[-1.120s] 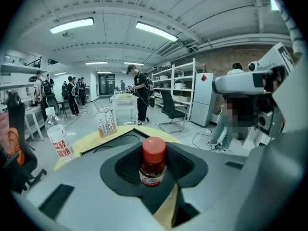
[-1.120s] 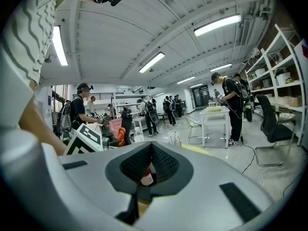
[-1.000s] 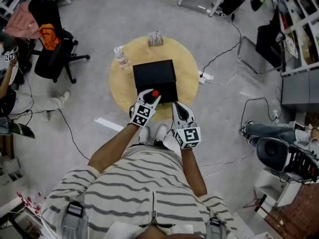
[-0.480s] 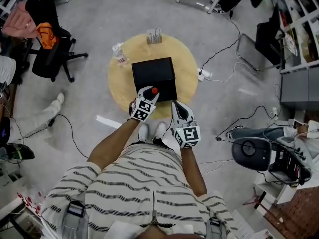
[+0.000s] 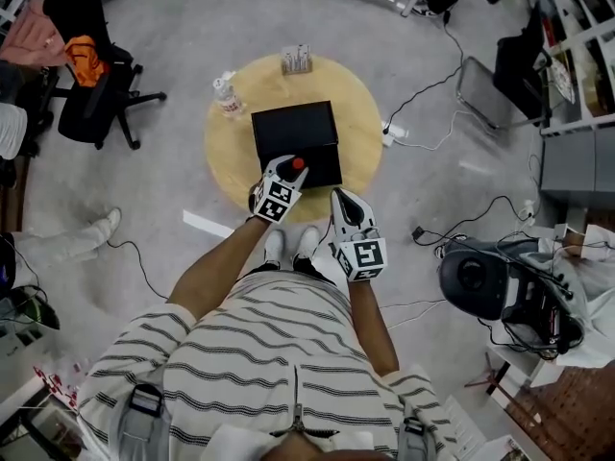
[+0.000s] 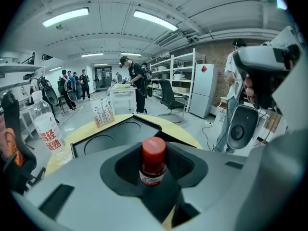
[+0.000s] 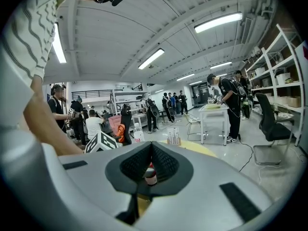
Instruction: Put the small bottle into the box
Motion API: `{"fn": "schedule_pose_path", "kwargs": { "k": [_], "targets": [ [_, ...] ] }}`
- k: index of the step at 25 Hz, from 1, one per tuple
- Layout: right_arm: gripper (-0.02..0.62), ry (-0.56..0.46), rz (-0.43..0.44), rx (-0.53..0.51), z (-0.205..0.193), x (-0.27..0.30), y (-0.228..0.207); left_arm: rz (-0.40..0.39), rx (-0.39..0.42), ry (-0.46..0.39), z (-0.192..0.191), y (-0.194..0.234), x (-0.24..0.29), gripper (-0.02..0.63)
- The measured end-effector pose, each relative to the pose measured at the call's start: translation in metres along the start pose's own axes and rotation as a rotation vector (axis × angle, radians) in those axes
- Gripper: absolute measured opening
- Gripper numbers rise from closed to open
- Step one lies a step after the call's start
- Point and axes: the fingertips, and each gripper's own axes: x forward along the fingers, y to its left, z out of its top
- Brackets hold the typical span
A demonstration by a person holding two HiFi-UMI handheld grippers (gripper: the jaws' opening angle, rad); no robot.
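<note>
The small bottle (image 5: 298,164), red-capped with a white label, is upright between the jaws of my left gripper (image 5: 293,169), which is shut on it. In the left gripper view the small bottle (image 6: 153,161) fills the middle, and the open black box (image 6: 118,137) with round recesses lies just beyond it. In the head view the black box (image 5: 288,128) sits on the round yellow table (image 5: 365,128), with the bottle over its near edge. My right gripper (image 5: 344,202) hangs to the right at the table's near rim, shut and empty. Its own view shows the right gripper (image 7: 150,148) with the small bottle (image 7: 150,174) beyond.
A clear water bottle (image 5: 227,97) with a red-print label stands at the table's left, and a small rack of tubes (image 5: 296,60) at its far edge. An office chair (image 5: 91,94) is on the left. Cables and a grey case (image 5: 485,99) lie on the floor to the right.
My left gripper with the bottle has edged slightly forward over the box's near edge. The right gripper stays put. The head view has shifted a little.
</note>
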Motion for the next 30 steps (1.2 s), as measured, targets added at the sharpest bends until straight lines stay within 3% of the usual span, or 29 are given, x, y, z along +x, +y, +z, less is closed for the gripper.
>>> {"fn": "schedule_pose_path", "kwargs": {
  "k": [6, 14, 24, 30],
  "targets": [
    [0.018, 0.014, -0.003, -0.003, -0.001, 0.002, -0.011, -0.005, -0.006, 0.031, -0.001, 0.001, 0.018, 0.158],
    [0.018, 0.028, -0.009, 0.005, -0.002, 0.001, -0.068, -0.006, -0.007, 0.051, 0.02, -0.016, 0.072, 0.158],
    [0.018, 0.035, -0.005, 0.001, -0.001, 0.019, -0.03, -0.01, 0.001, 0.086, -0.005, 0.008, 0.047, 0.158],
    [0.018, 0.03, -0.012, -0.002, -0.007, 0.004, -0.017, -0.01, 0.011, 0.094, -0.017, -0.001, 0.035, 0.158]
  ]
}}
